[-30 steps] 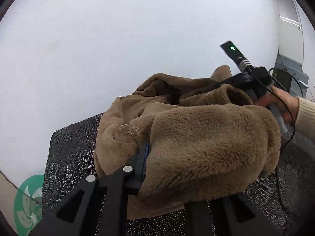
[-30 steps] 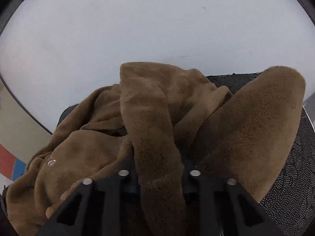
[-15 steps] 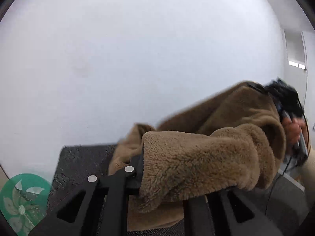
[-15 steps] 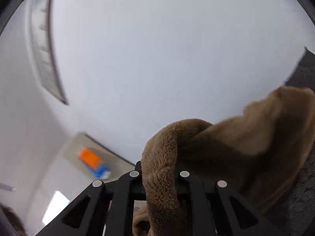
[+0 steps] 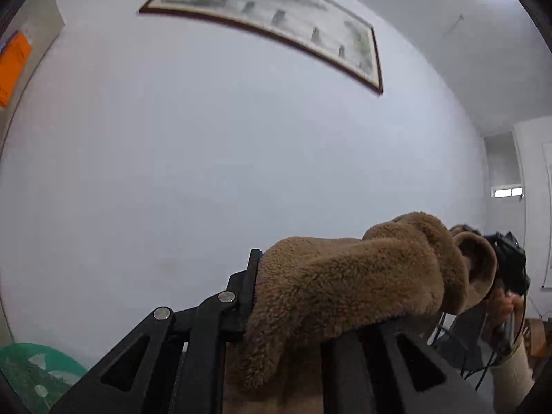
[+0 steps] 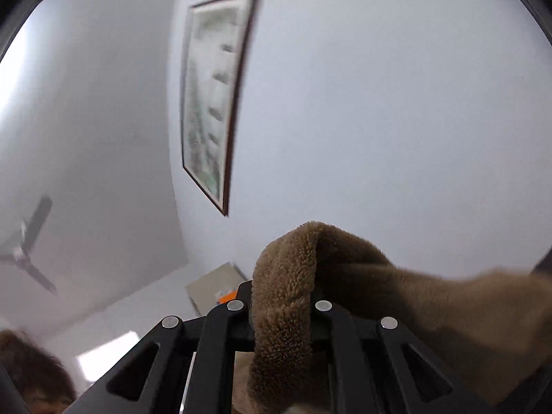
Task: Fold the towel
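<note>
Brown fleece: one towel point(image 5: 348, 286), bunched over my fingers and stretched between my two grippers, low in both frames.
Left gripper point(image 5: 293, 310): tilted a little upward toward the white wall point(image 5: 241, 172); my fingers pinch a thick fold of the towel, which spills over the right finger and hides it.
Right gripper point(image 6: 281, 307): angled more steeply upward; my fingers pinch a narrow ridge of the towel that stands up between them, then runs off to the lower right of the frame.
Right gripper from the left view: black body point(image 5: 509, 262) at the right edge, the far end of the towel against it.
Hand: one hand point(image 5: 505, 310) visible, wrapped round that gripper's handle, with a pale sleeve point(image 5: 512, 376) below it.
Pictures: one framed painting point(image 5: 276, 24), upper middle of the left view, upper left-centre of the right view.
Fans: one ceiling fan point(image 6: 26, 248), left edge of the right view, blurred.
Cables: dark cables point(image 5: 445, 327) hang under the hand; number unclear.
</note>
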The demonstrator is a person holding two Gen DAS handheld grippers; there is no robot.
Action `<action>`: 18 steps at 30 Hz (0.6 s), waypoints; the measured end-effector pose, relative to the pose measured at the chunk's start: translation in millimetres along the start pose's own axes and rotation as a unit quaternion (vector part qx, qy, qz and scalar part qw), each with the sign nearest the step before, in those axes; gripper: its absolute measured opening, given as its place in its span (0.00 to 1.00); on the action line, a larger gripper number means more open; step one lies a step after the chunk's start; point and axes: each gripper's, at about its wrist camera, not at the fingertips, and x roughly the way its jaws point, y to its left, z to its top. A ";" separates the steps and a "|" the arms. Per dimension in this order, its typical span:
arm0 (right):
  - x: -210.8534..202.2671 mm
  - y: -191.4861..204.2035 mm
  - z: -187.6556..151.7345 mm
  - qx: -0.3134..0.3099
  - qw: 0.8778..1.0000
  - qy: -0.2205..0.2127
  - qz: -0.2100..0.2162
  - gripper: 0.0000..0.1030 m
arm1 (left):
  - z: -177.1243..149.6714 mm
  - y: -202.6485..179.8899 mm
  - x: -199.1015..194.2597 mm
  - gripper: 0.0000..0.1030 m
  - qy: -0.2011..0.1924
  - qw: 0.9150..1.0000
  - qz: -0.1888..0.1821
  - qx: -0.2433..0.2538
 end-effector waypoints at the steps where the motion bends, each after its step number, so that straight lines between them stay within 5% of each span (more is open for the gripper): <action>1: -4.5 19.9 -2.6 -0.031 0.999 -0.016 -0.015 0.11 | 6.9 -8.5 -12.0 0.13 -0.015 1.000 -0.002 0.002; 5: -28.6 102.2 -16.8 -0.175 0.978 -0.084 -0.079 0.10 | 33.0 -38.7 -58.2 0.13 -0.073 0.997 -0.007 0.017; 12: -67.1 209.0 -52.4 -0.352 0.911 -0.165 -0.135 0.10 | 46.0 -33.3 -130.8 0.14 -0.131 0.991 -0.011 0.039; 18: -69.6 216.5 -86.2 -0.423 0.861 -0.185 -0.214 0.11 | 38.4 -37.9 -119.8 0.17 -0.061 0.997 -0.011 0.056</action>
